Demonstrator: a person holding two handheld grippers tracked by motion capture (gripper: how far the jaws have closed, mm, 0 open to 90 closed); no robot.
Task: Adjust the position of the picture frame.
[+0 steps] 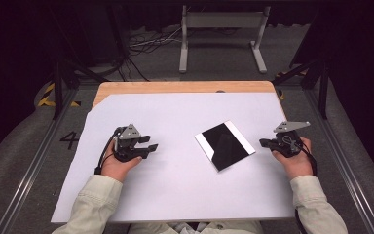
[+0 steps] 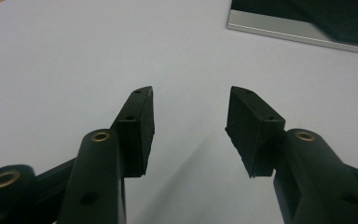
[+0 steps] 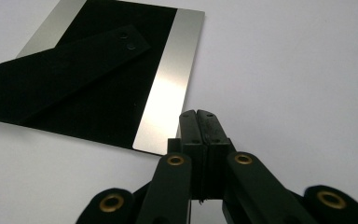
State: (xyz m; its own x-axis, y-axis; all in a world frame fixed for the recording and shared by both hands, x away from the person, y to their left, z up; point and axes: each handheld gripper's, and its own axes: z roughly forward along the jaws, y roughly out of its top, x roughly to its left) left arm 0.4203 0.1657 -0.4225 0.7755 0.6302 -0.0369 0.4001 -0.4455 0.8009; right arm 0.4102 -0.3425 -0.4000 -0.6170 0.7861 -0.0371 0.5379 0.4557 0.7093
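High view looks down on a wooden table (image 1: 185, 87) whose top is almost wholly covered by one large white sheet (image 1: 175, 175), with bare wood left as a strip along the far edge and a small triangle at the 10 o'clock corner. Around the table the room is dark; the grey floor (image 1: 19, 146) carries a painted figure 4 (image 1: 69, 140) at 9 o'clock, yellow-and-black tape (image 1: 46, 95) at 10 o'clock, a tangle of cables (image 1: 148, 41) at 11 o'clock, and one pale metal frame (image 1: 222, 36) with two legs at 12 o'clock. Two metal rails (image 1: 343, 161) run along the table's sides, one on each. On the sheet lies a single flat square plate (image 1: 224, 145), black in the middle with two silvery strips on opposite edges, turned at an angle, a little toward 3 o'clock of the sheet's centre. Two grippers are in hand, one per hand, both in pale sleeves. The left gripper (image 1: 148, 147) rests at 9 o'clock of the plate, well apart from it, its jaws spread wide over bare sheet in the left gripper view. The right gripper (image 1: 264, 142) sits at 3 o'clock, just beside the plate; in the right gripper view its jaws are pressed together with nothing between them, tips near the plate's silvery edge (image 3: 168, 93).
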